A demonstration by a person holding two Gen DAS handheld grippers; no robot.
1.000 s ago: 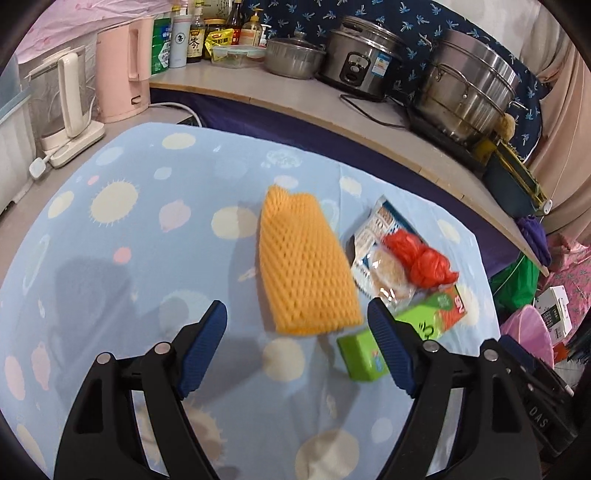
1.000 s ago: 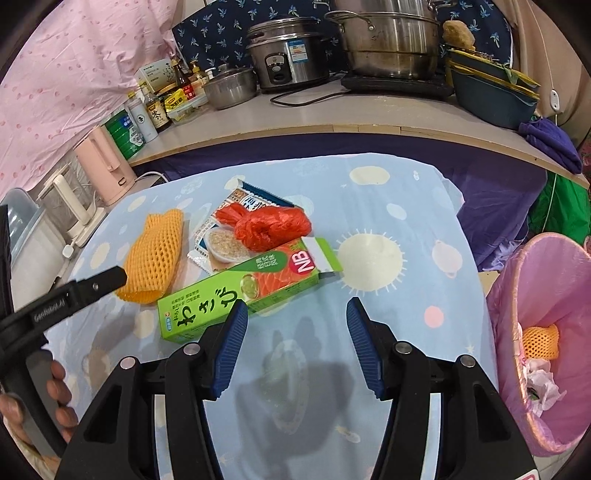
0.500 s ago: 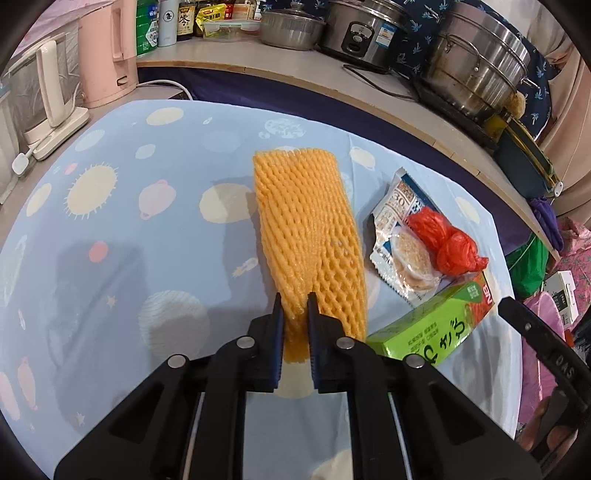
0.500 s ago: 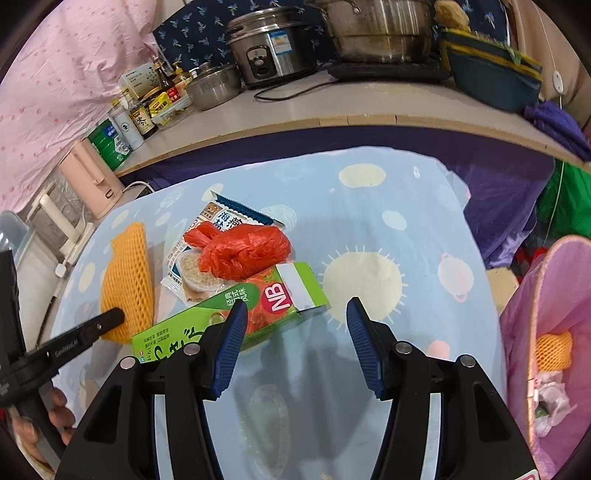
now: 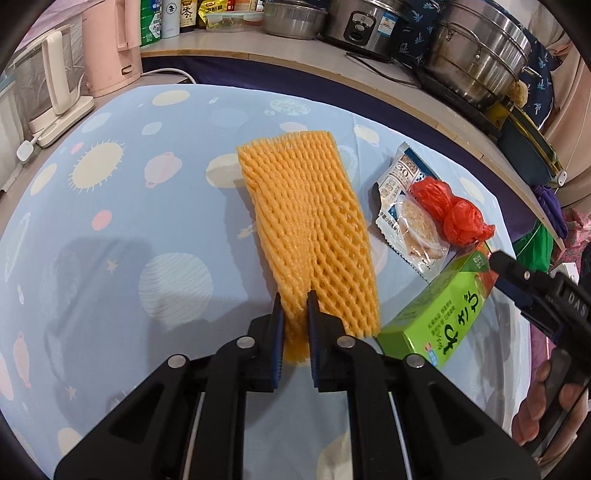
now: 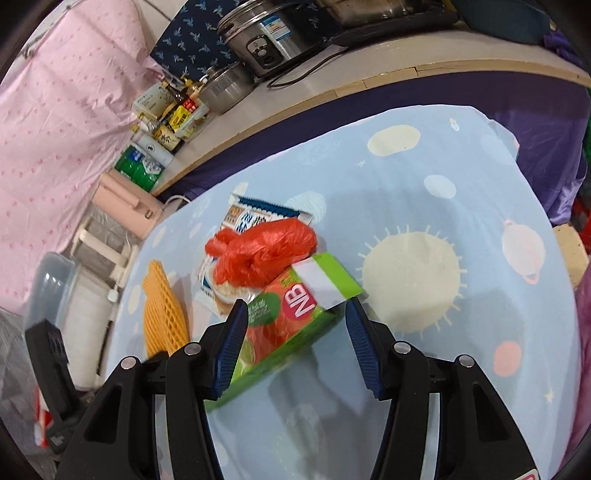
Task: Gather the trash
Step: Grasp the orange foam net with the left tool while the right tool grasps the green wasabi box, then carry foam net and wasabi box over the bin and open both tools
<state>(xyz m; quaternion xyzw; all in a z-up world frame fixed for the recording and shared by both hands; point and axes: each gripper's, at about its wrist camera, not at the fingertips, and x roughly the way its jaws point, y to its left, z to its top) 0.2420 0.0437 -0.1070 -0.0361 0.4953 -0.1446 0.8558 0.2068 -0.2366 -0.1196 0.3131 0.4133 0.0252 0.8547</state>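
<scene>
My left gripper (image 5: 295, 325) is shut on the near end of an orange foam fruit net (image 5: 310, 229) lying on the blue tablecloth (image 5: 129, 221). To its right lie a white snack wrapper (image 5: 402, 206), a knotted red plastic bag (image 5: 447, 210) and a green carton (image 5: 443, 314). My right gripper (image 6: 295, 339) is open, its jaws on either side of the green carton's (image 6: 288, 332) end. The red bag (image 6: 262, 251), the wrapper (image 6: 255, 218) and the net (image 6: 162, 314) lie beyond. The right gripper also shows in the left wrist view (image 5: 517, 280).
A counter (image 5: 229, 48) behind the table carries a pink kettle (image 5: 110, 40), bottles, a rice cooker (image 5: 373, 22) and steel pots (image 5: 476, 51). A white kettle (image 5: 48, 81) stands at far left. The table's right edge (image 6: 528, 162) drops to purple cloth.
My left gripper closed on the orange net's near end. My right gripper moved forward and left until its open jaws straddle the green carton's end.
</scene>
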